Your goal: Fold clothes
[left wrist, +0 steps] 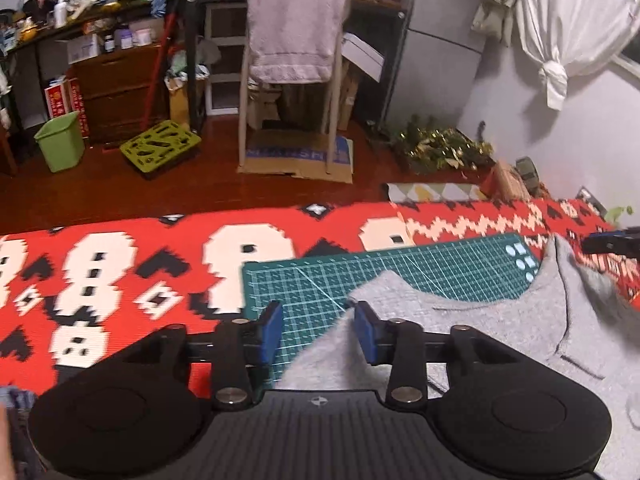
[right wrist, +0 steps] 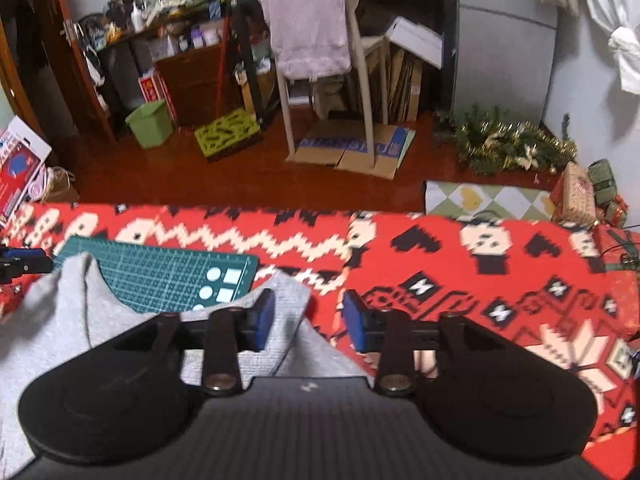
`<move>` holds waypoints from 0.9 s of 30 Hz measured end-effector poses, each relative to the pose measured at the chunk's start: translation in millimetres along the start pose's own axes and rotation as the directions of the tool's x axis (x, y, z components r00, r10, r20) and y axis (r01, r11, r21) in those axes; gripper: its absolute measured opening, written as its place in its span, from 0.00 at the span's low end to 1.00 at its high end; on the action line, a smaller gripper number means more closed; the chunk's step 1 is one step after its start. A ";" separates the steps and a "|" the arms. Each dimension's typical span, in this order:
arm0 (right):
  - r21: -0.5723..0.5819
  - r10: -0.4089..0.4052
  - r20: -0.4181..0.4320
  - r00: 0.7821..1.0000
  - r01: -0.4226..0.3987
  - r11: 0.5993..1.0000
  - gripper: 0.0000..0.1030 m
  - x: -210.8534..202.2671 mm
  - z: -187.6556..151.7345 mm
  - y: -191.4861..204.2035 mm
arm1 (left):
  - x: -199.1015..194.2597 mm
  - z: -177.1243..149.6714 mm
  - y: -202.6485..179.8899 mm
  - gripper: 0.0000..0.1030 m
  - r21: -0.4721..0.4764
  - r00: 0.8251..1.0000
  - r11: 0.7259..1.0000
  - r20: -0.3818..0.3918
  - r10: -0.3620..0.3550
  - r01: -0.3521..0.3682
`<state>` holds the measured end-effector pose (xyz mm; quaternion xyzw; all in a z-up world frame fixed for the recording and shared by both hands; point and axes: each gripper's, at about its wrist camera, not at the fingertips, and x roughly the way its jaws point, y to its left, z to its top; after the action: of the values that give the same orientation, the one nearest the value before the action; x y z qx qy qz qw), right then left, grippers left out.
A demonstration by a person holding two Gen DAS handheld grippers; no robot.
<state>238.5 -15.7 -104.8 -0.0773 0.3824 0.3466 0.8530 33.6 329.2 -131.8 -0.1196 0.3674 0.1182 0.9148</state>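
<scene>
A grey garment (left wrist: 500, 332) lies partly on a green cutting mat (left wrist: 360, 280) on the red patterned blanket (left wrist: 120, 280). My left gripper (left wrist: 318, 330) is open, its blue pads (left wrist: 272, 332) straddling the garment's left corner, which lies in the gap. The other gripper's tip (left wrist: 612, 242) shows at the right edge. In the right wrist view the grey garment (right wrist: 60, 320) spreads to the left over the cutting mat (right wrist: 160, 272). My right gripper (right wrist: 308, 320) is open over the garment's right corner, with cloth between its blue pads (right wrist: 354, 322).
A chair draped with a pink towel (left wrist: 294, 28) stands on the wooden floor beyond the blanket, over flattened cardboard (left wrist: 300, 160). A green bin (left wrist: 60, 142), a green crate (left wrist: 160, 148), cluttered shelves and a tinsel wreath (right wrist: 516, 146) ring the room.
</scene>
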 end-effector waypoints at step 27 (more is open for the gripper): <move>-0.036 -0.119 0.027 0.993 0.120 0.992 1.00 -191.1 -135.1 95.9 | -164.8 -106.9 -74.6 0.83 -0.005 0.994 0.994 -0.004 0.105 -0.105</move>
<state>6.0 -99.3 -51.1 -0.1117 0.3601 0.3028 0.8753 -128.2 205.0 -81.5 -0.1026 0.3744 0.1670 0.9063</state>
